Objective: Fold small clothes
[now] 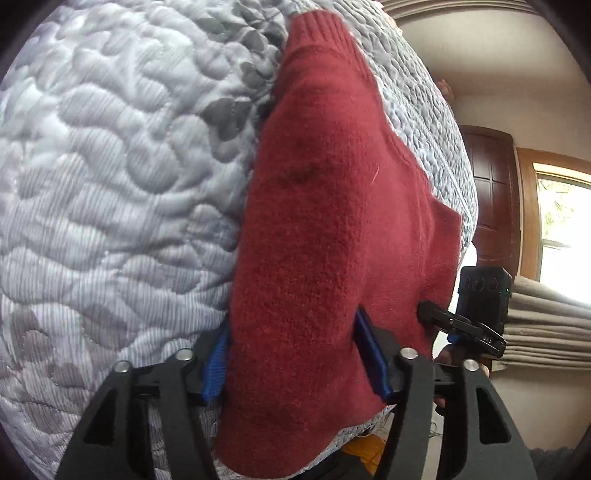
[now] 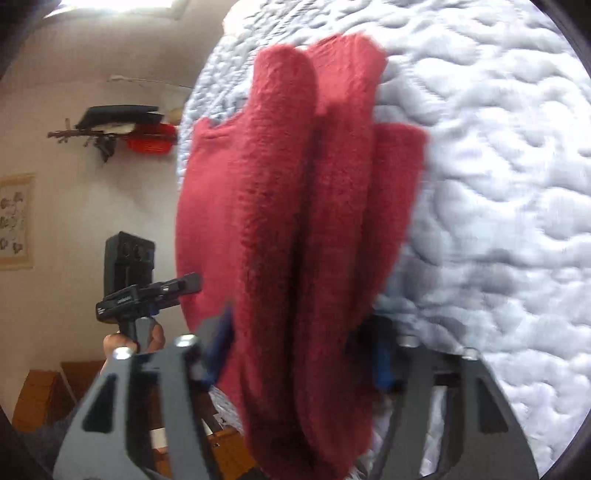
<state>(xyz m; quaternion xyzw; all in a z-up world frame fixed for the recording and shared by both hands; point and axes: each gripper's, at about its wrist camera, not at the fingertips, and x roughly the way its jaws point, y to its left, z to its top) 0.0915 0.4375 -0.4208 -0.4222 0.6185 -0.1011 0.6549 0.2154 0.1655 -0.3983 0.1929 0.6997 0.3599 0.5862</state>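
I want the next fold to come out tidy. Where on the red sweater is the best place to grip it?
Probably the bottom hem corners, from the near edge: the red sweater runs lengthwise away toward its ribbed cuff, over the quilt. The left gripper and right gripper each appear shut on that near edge.

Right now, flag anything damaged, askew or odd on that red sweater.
A dark smudge marks the red sweater mid-panel in the left wrist view, unlike the clean knit around it. In the right wrist view the sweater hangs bunched in uneven vertical folds. No tear shows. Both the left gripper and the right gripper clamp it.
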